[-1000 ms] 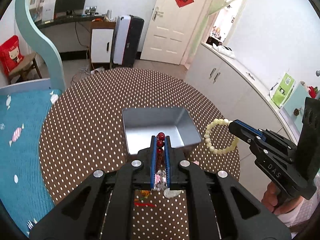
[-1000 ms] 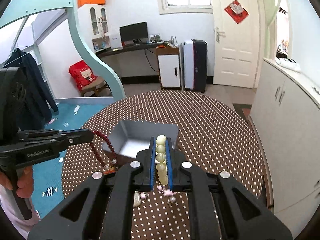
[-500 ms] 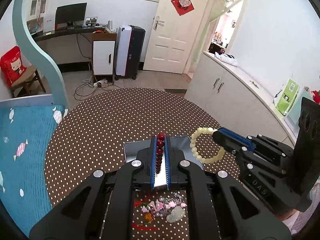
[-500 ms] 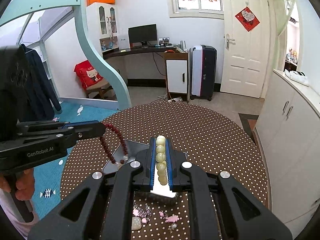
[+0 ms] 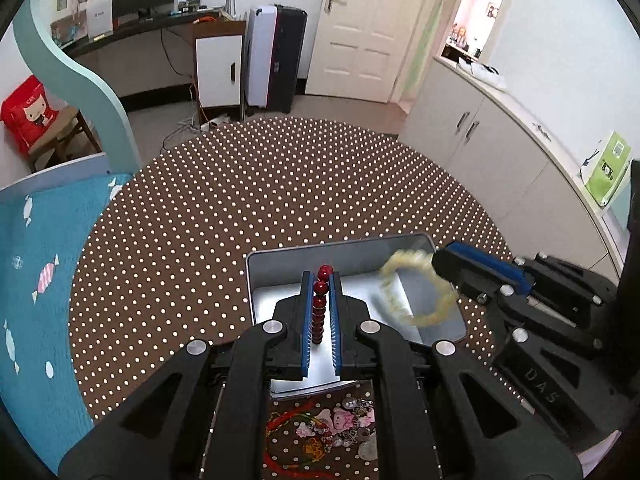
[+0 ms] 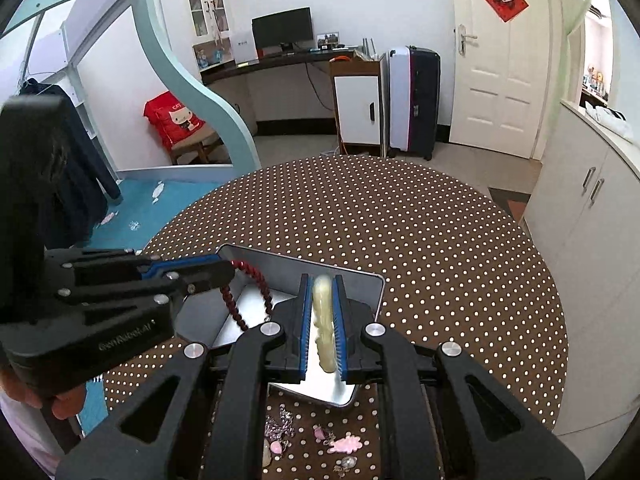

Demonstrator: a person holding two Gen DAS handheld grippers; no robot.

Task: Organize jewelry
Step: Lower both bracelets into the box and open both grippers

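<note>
A shallow silver tin tray (image 5: 340, 245) (image 6: 288, 260) lies on the brown dotted table. My left gripper (image 5: 320, 276) (image 6: 229, 269) hovers over the tray's left half, shut on a dark red bead bracelet (image 5: 320, 289) (image 6: 256, 280) whose loop hangs down into the tray. My right gripper (image 6: 322, 280) (image 5: 440, 260) is over the right half with its jaws opening. The cream bead bracelet (image 6: 324, 312) (image 5: 434, 320) is still between them but blurred, with a thin gap at each pad, and its loop dangles above the tray floor.
A heap of small charms, pendants and red cord (image 5: 332, 428) (image 6: 316, 436) lies on the table (image 5: 240, 200) just in front of the tray. White cabinets (image 5: 480, 132) run along the right. A person's hand (image 6: 60, 400) holds the left gripper's grip.
Both grippers have come forward and down, from short of the tray to over it. The cream bracelet, sharp before, is now blurred between the right jaws.
</note>
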